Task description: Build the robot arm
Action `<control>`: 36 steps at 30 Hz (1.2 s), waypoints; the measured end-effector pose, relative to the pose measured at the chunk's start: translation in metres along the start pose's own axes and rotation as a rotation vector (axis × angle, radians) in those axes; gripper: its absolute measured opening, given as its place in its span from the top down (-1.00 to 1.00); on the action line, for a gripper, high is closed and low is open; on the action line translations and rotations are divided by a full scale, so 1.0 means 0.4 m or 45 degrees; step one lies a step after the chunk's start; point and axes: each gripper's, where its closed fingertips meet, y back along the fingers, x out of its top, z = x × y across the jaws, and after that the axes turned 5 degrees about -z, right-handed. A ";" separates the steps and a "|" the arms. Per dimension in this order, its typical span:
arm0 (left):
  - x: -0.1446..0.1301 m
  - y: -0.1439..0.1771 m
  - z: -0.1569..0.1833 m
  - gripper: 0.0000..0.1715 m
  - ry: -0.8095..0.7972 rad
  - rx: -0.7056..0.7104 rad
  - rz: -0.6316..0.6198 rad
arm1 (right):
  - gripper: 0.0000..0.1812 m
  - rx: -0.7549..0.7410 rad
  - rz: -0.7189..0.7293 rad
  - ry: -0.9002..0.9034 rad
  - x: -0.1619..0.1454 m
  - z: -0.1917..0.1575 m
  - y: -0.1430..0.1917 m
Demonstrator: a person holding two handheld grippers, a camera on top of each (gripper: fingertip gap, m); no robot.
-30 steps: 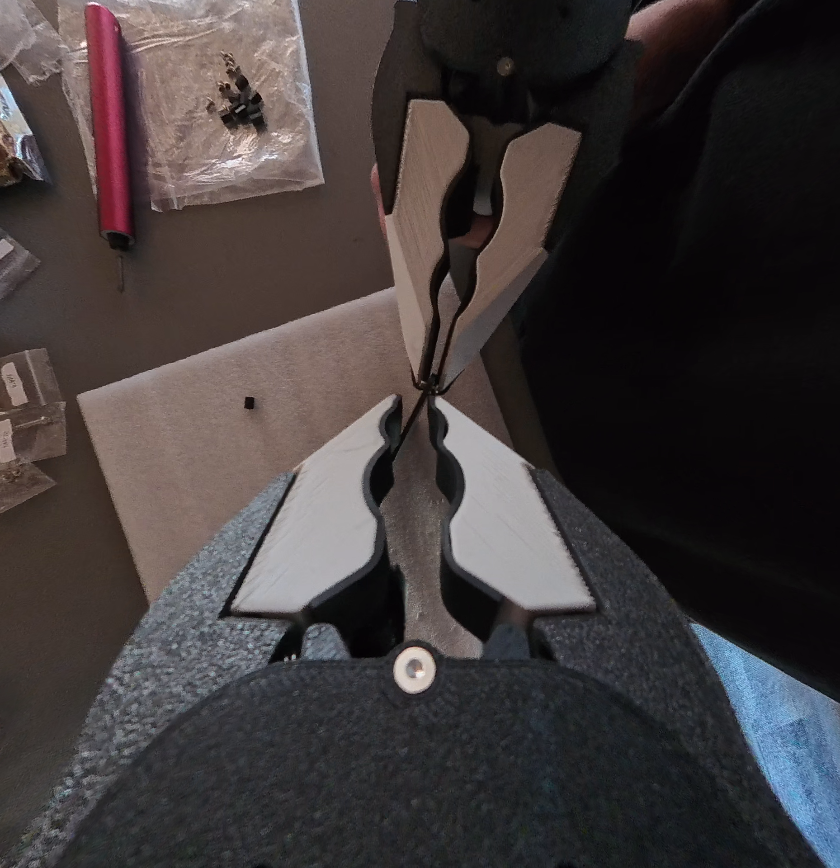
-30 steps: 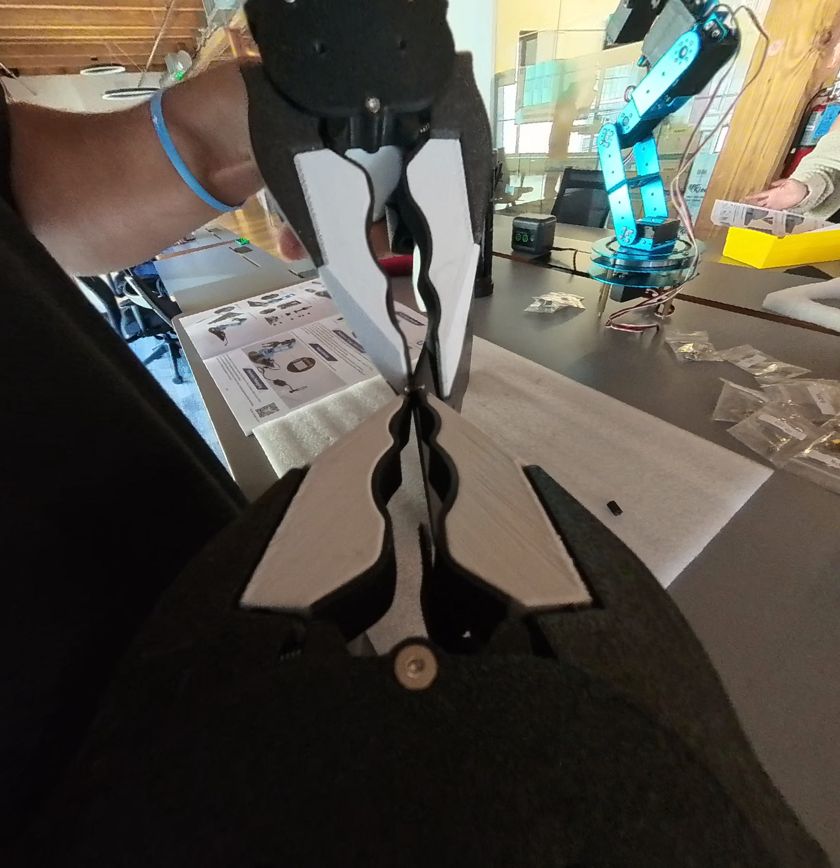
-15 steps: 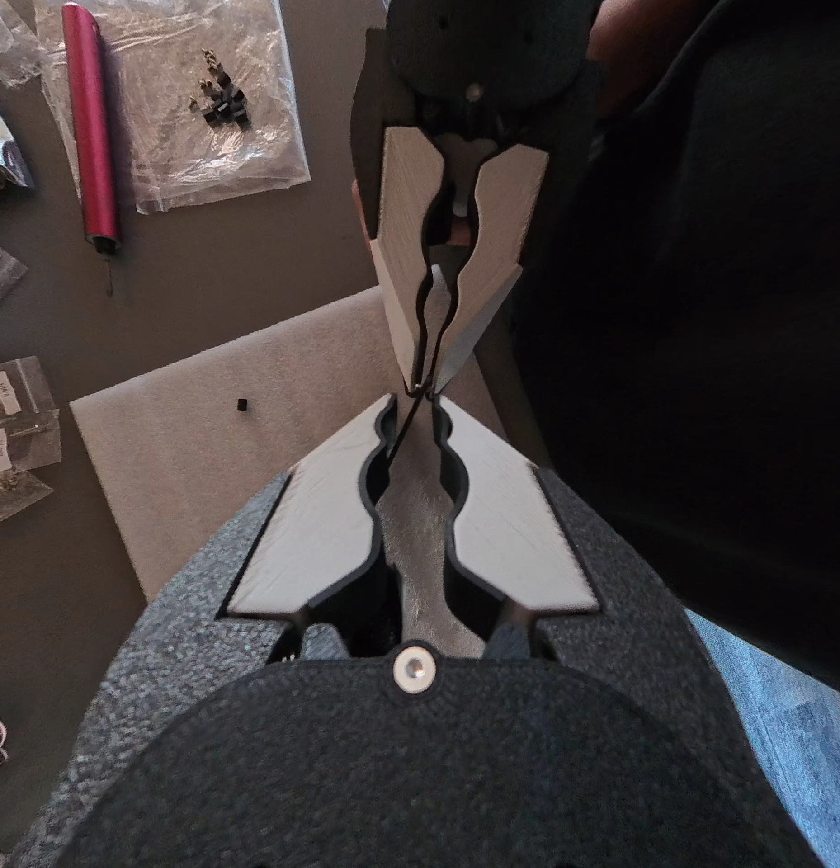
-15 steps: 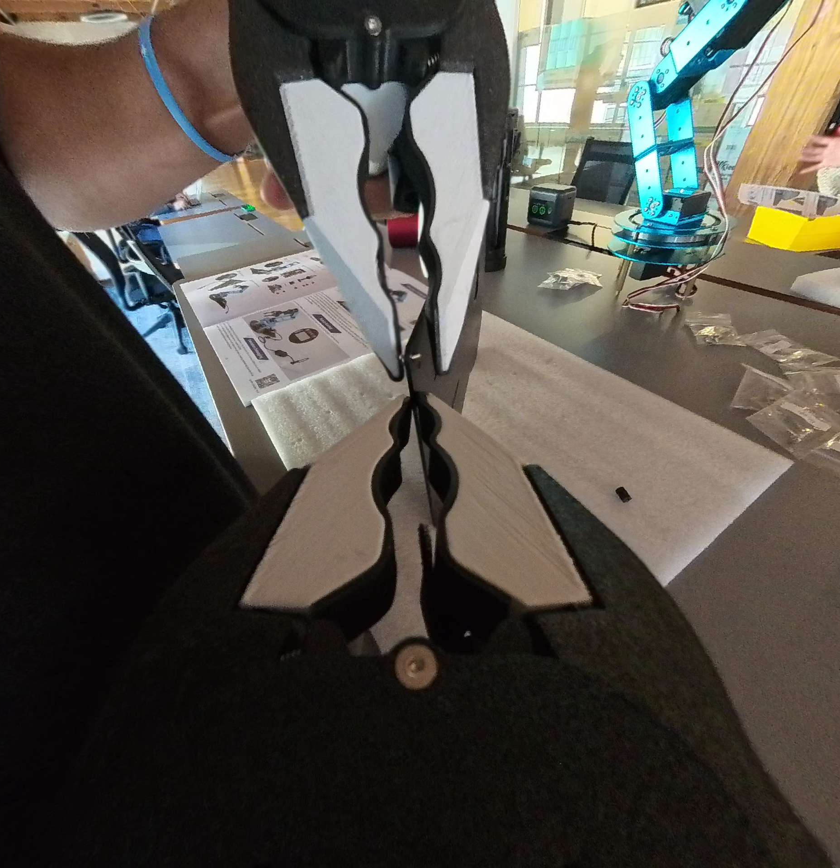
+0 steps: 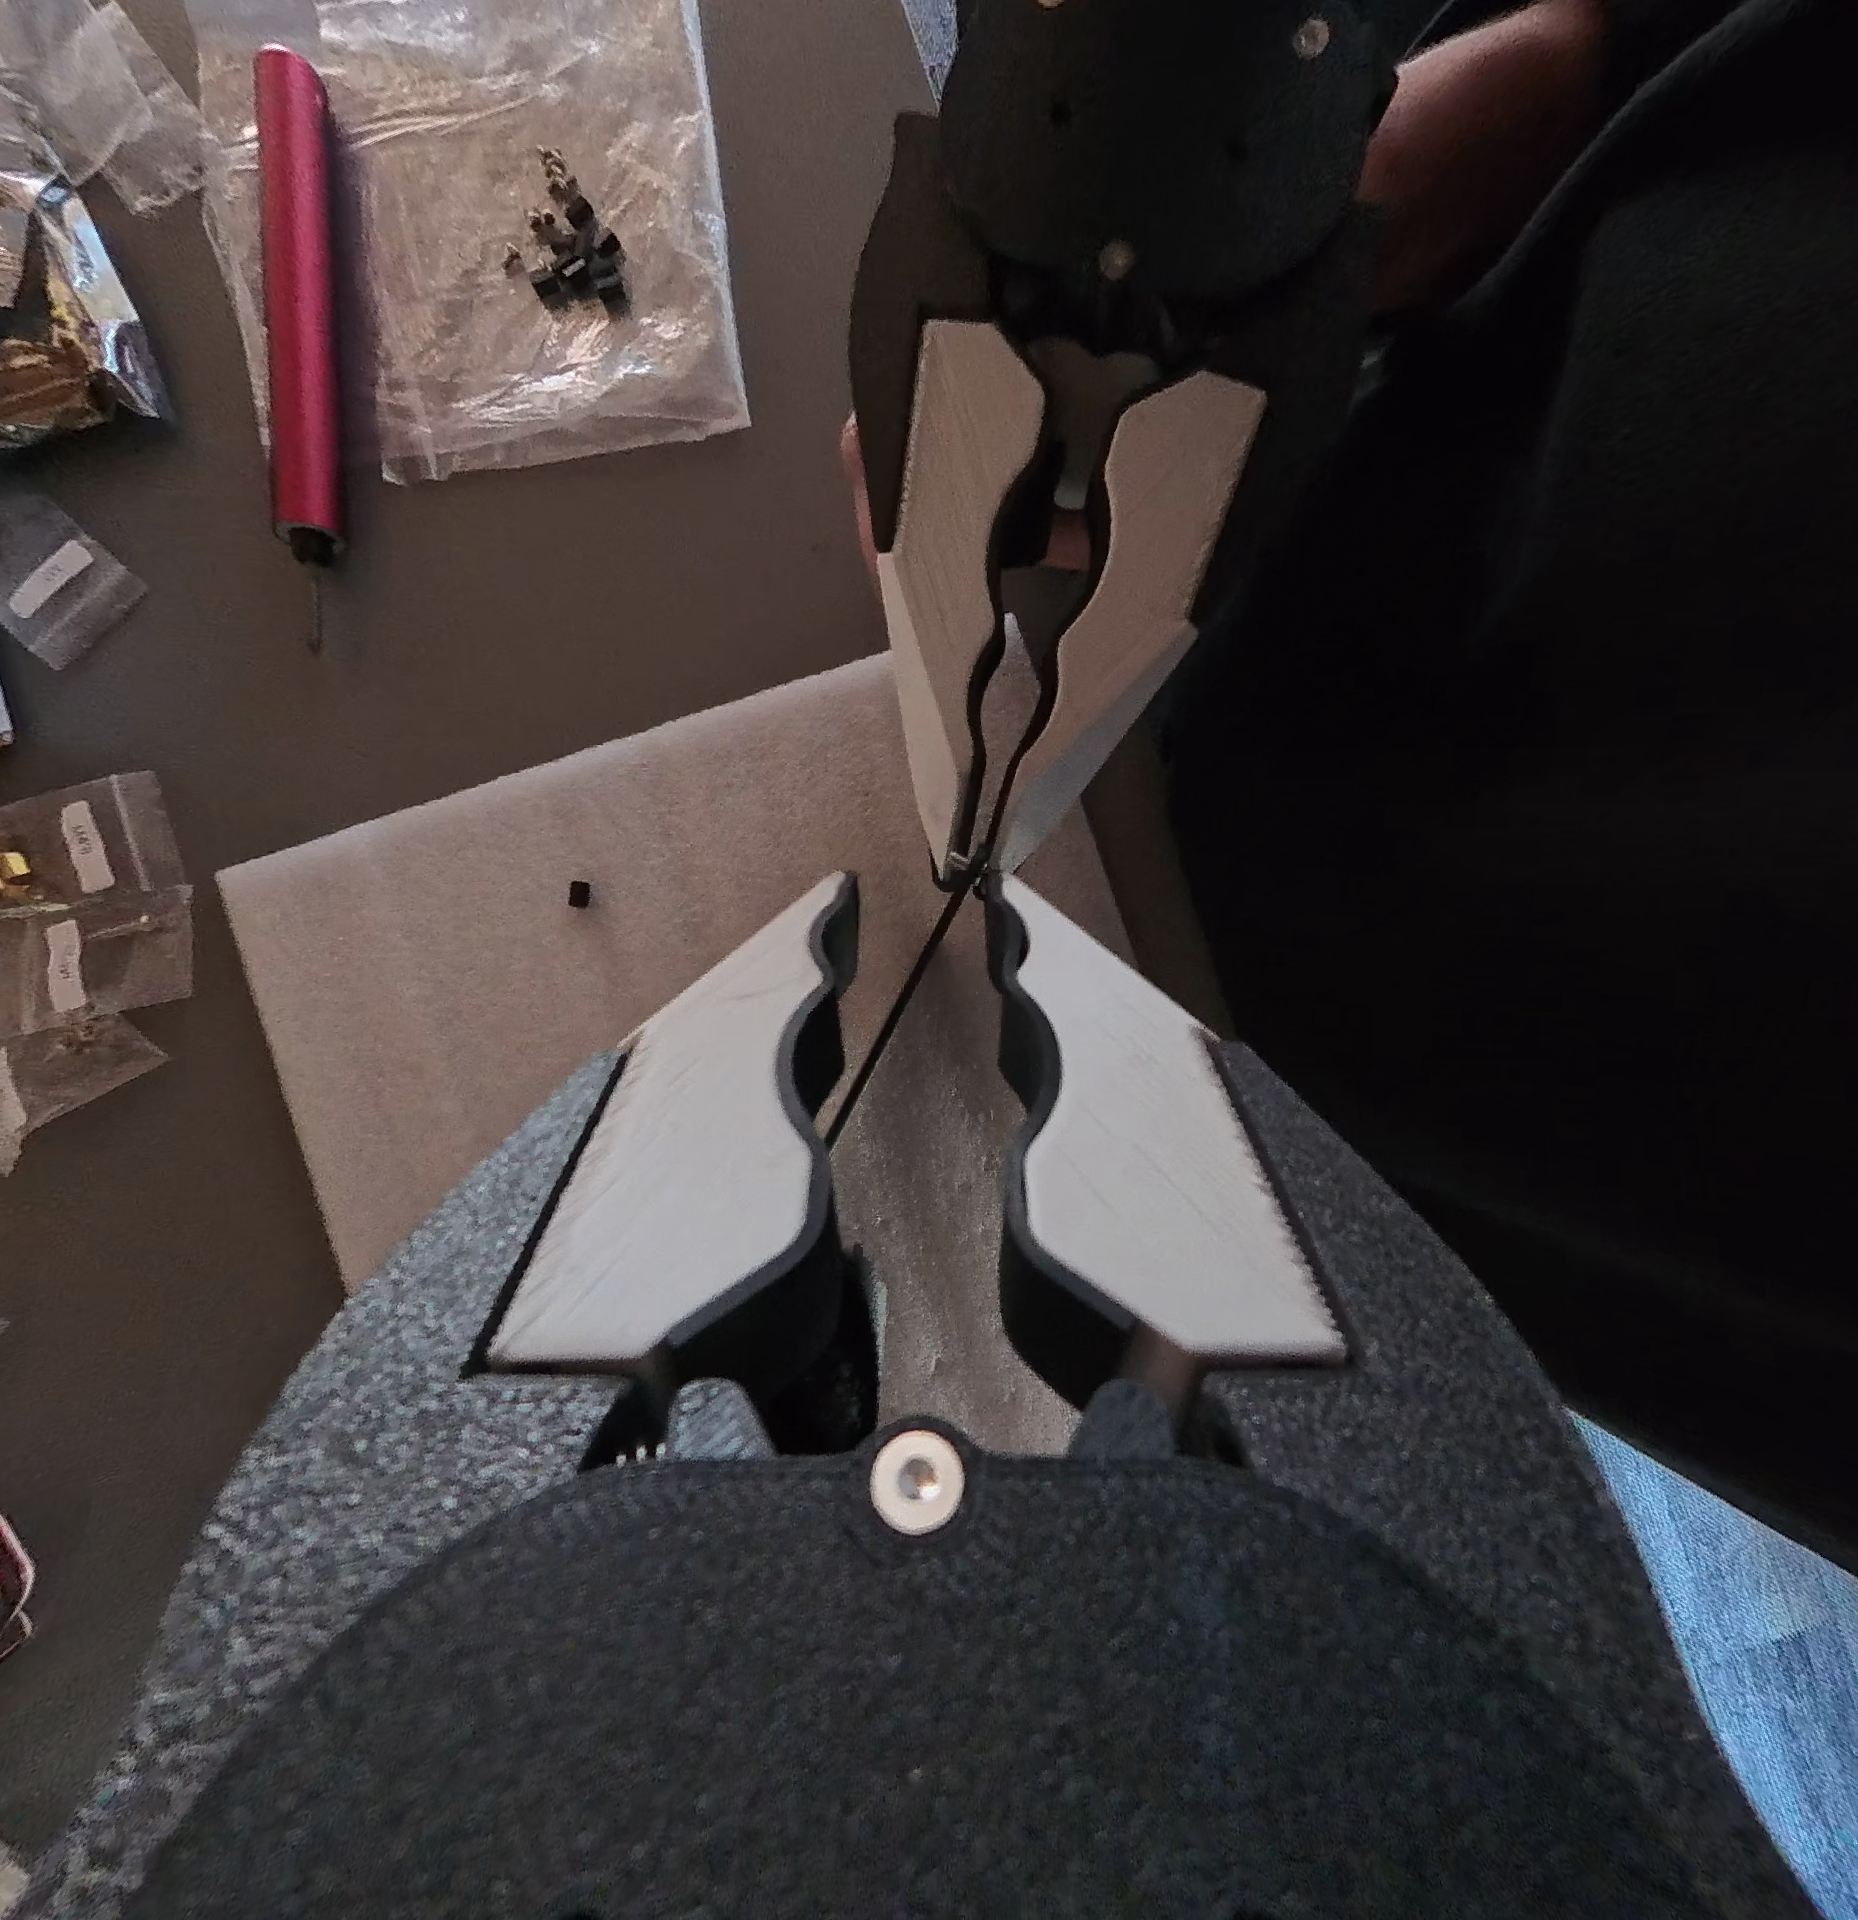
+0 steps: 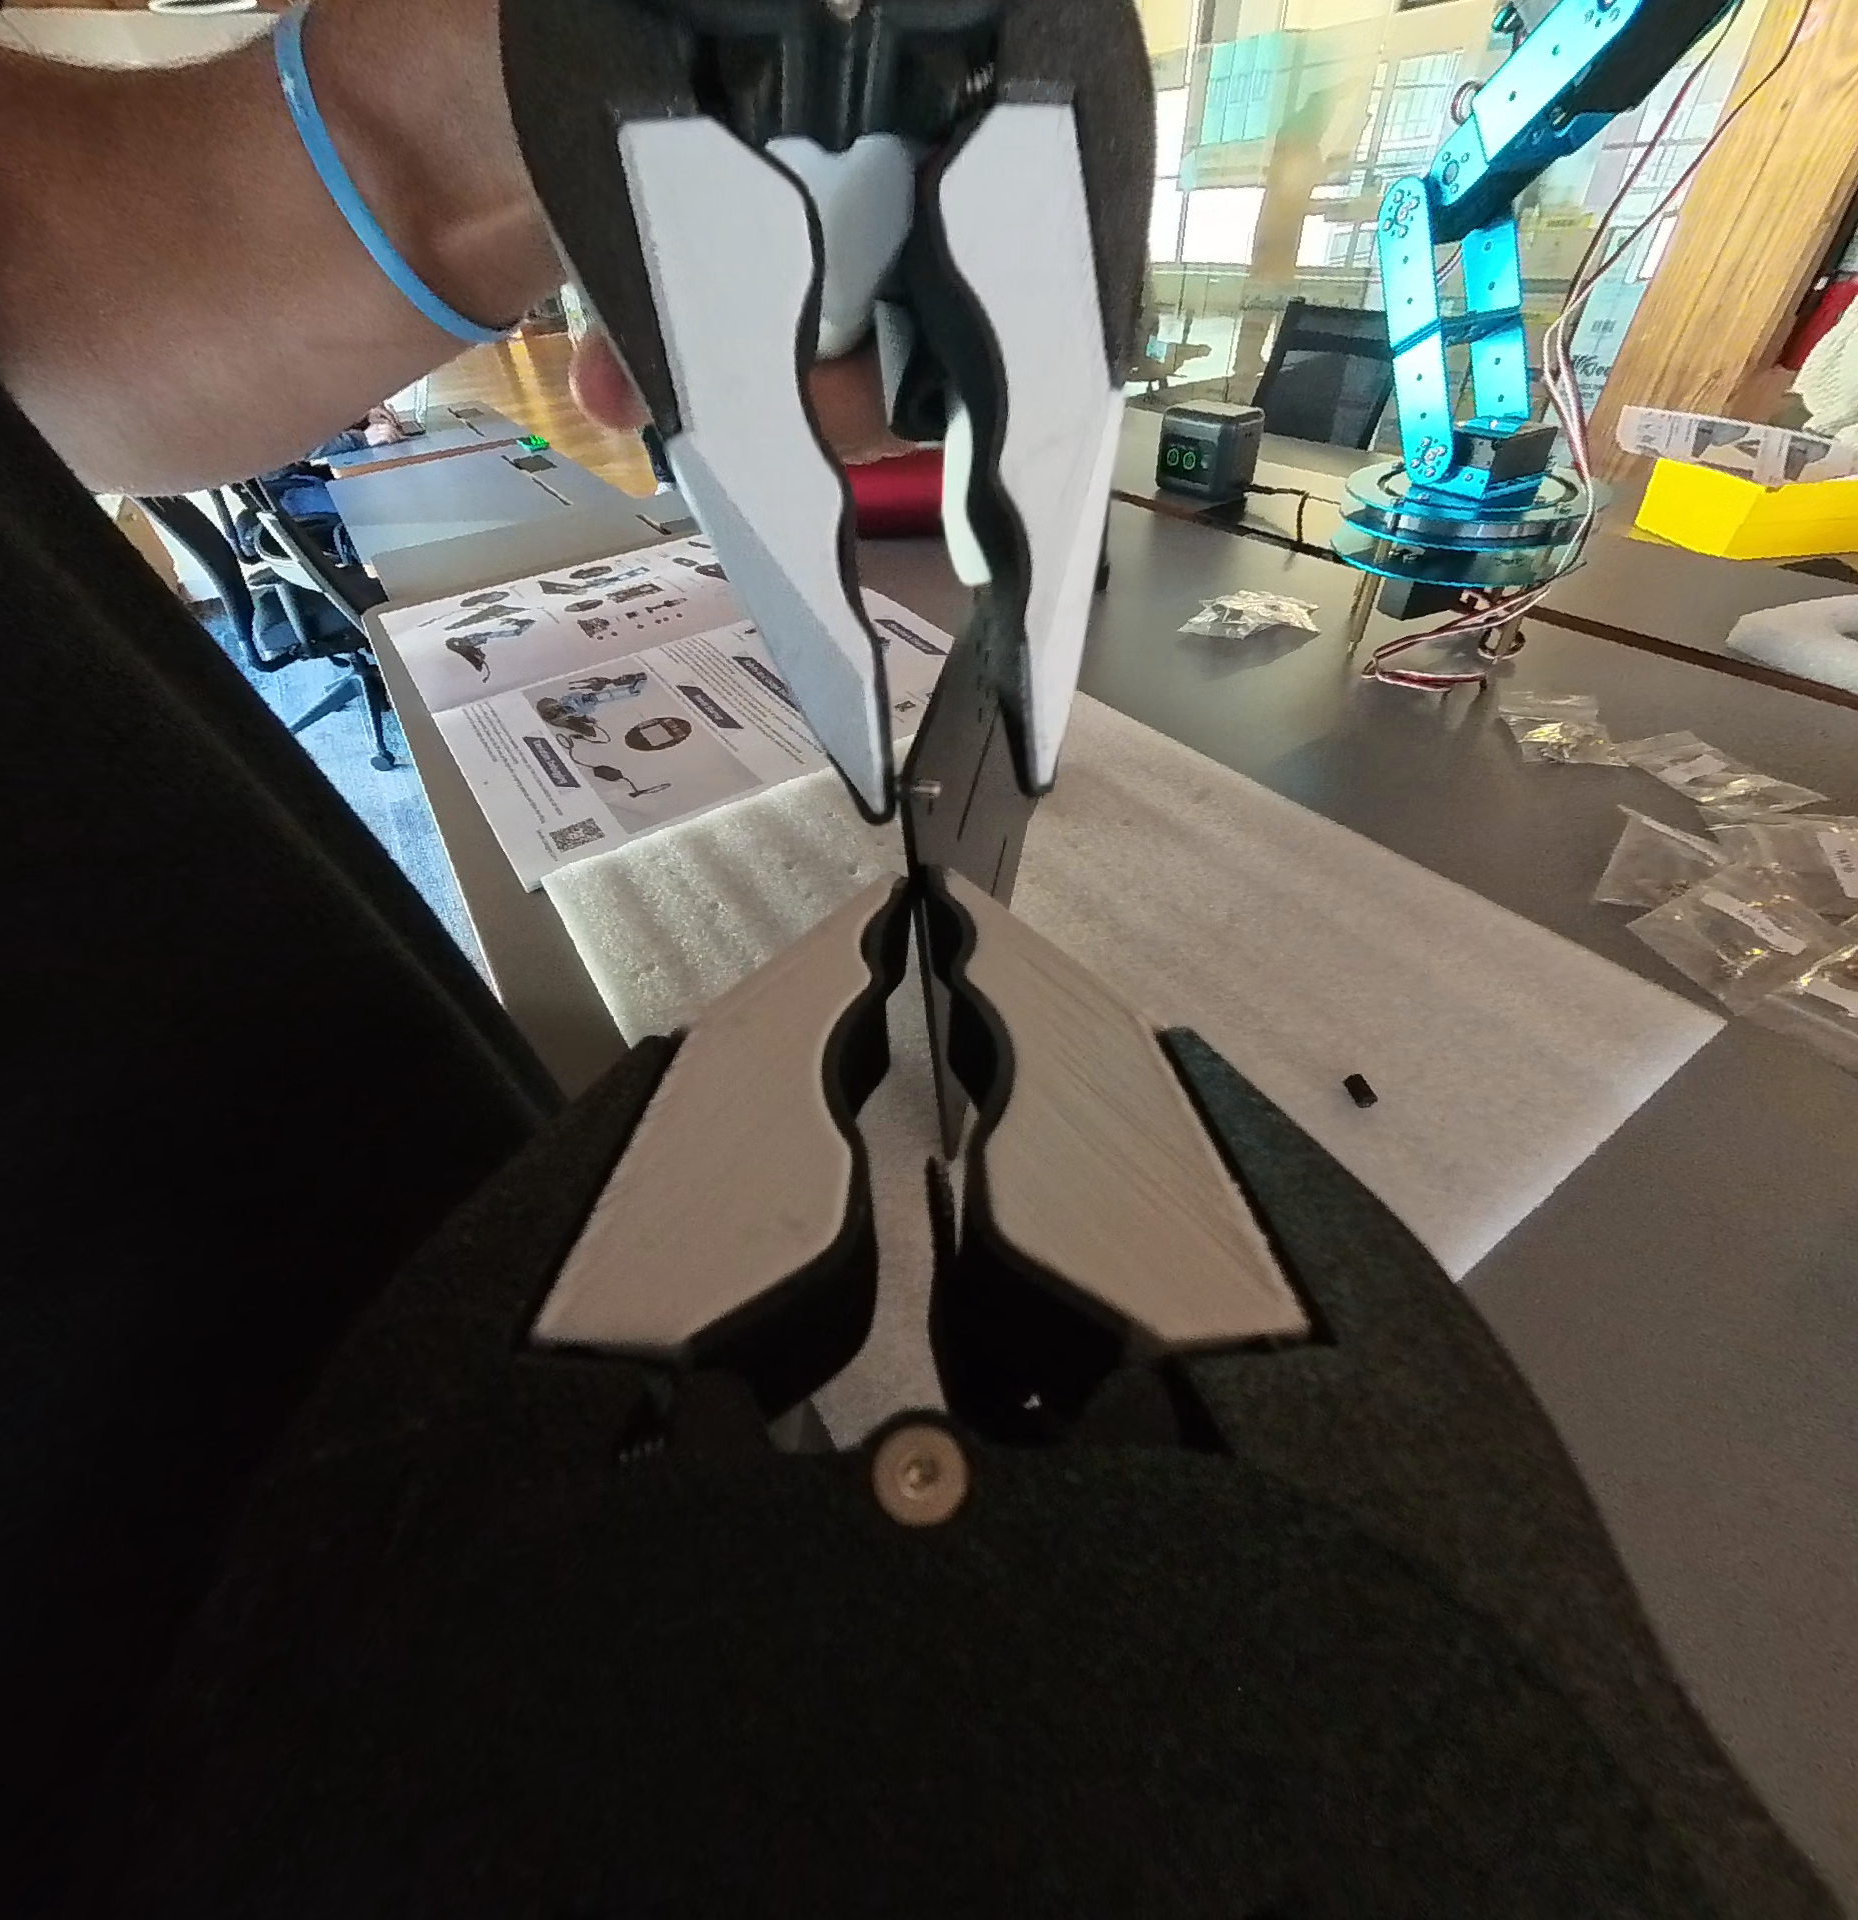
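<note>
Your right tongs (image 6: 920,883) grasp a thin black plate (image 6: 972,748) at frame centre; your left tongs (image 5: 920,888) are released beside it.

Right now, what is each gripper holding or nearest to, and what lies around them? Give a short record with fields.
left gripper: open, fingers either side of the black plate's far end, beside a small screw through it
right gripper: shut on the thin black plate, held edge-up above the foam sheet
on the foam: one small black part, apart from both grippers
around: red-handled tool, clear parts bags, printed leaflet, blue robot arm
</note>
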 end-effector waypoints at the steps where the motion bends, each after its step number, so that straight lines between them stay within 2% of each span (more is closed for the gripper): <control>1: 0.000 0.000 -0.002 0.72 0.002 0.004 0.000 | 0.98 -0.002 0.000 0.003 0.000 0.001 0.000; 5: 0.003 0.000 -0.004 0.73 0.029 -0.005 0.011 | 0.98 -0.004 -0.004 0.004 0.000 0.004 0.001; 8: 0.003 -0.002 0.007 0.86 0.050 -0.049 0.016 | 0.98 -0.012 -0.008 0.010 0.000 0.007 0.001; 22: -0.001 -0.001 0.014 0.87 0.015 -0.030 -0.005 | 0.96 0.042 -0.012 -0.008 -0.003 0.002 0.000; 25: -0.001 -0.001 0.012 0.87 0.025 -0.028 0.007 | 0.85 0.120 0.003 -0.043 -0.002 0.005 0.023; 27: -0.001 -0.001 0.013 0.87 0.029 -0.028 0.015 | 0.82 0.160 -0.007 -0.109 -0.005 0.040 0.053; 29: -0.002 -0.001 0.016 0.87 0.030 -0.026 0.020 | 0.77 0.120 -0.054 -0.203 -0.013 0.112 0.075; 31: -0.002 0.000 0.018 0.87 0.038 -0.025 0.026 | 0.75 0.041 -0.215 -0.242 -0.053 0.187 0.072; 33: -0.002 0.000 0.018 0.87 0.045 -0.017 0.033 | 0.75 0.001 -0.437 -0.219 -0.113 0.239 0.048; 36: -0.002 0.000 0.018 0.87 0.057 -0.006 0.046 | 0.76 0.029 -0.615 -0.201 -0.164 0.278 -0.006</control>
